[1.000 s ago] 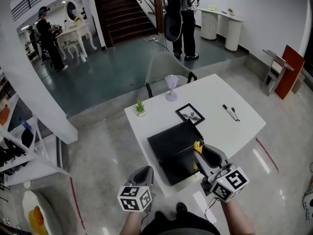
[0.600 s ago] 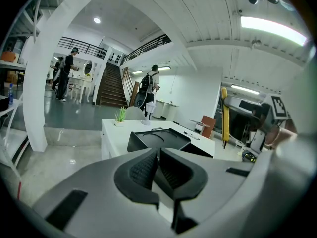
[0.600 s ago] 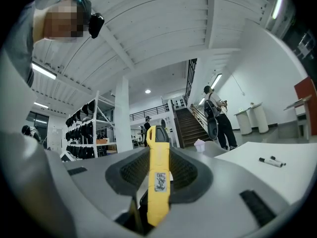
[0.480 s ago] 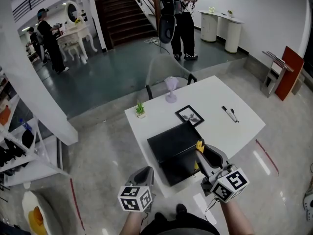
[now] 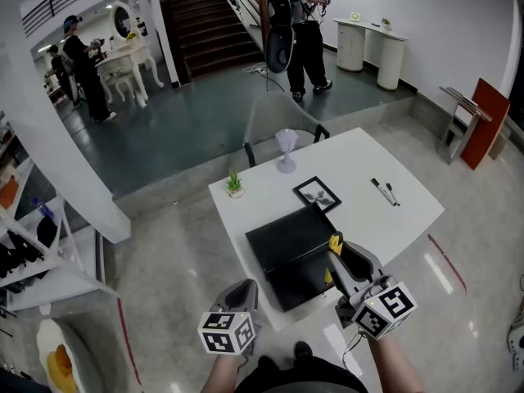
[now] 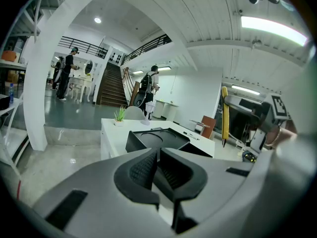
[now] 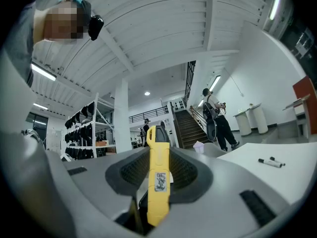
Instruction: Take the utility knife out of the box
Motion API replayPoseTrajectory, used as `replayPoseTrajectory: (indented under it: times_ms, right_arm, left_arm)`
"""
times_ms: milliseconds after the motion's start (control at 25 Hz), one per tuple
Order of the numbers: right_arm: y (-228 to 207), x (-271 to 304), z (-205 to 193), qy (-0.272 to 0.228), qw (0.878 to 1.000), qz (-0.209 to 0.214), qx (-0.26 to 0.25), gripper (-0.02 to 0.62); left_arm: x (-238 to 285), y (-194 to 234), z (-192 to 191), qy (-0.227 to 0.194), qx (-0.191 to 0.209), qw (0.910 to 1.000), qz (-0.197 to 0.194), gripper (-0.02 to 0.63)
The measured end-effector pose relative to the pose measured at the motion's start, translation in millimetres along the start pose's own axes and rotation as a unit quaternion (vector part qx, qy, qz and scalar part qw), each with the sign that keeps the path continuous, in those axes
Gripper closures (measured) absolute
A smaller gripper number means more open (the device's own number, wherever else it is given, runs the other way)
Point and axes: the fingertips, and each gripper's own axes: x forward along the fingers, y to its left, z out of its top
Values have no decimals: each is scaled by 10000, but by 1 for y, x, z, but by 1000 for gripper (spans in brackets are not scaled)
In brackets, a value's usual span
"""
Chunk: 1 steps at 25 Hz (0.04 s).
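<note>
The knife (image 7: 158, 182) is out of the open box (image 5: 282, 240), pinched by the right gripper (image 5: 339, 256) as before; the left gripper (image 6: 157, 157) is pressed together; the far person (image 5: 296, 23) has stepped.

The open black box (image 5: 288, 250) fills the worktop's (image 5: 385, 219) near left corner. Just behind it lies a picture frame (image 5: 318, 191). A small plant (image 5: 235, 181) and a vase (image 5: 286, 148) stand along the far edge, with a clear chair (image 5: 278, 113) beyond. Two markers (image 5: 385, 189) lie toward the right corner. The surface around them is bare, reachable from the right and near edges.
</note>
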Motion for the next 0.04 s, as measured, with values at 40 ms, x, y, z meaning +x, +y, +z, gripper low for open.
replayPoseTrajectory:
  times_ms: [40]
  right_arm:
    - [0, 0, 0, -14, 10000, -6, 4, 479]
  left_arm:
    - [0, 0, 0, 1, -2, 10000, 4, 581]
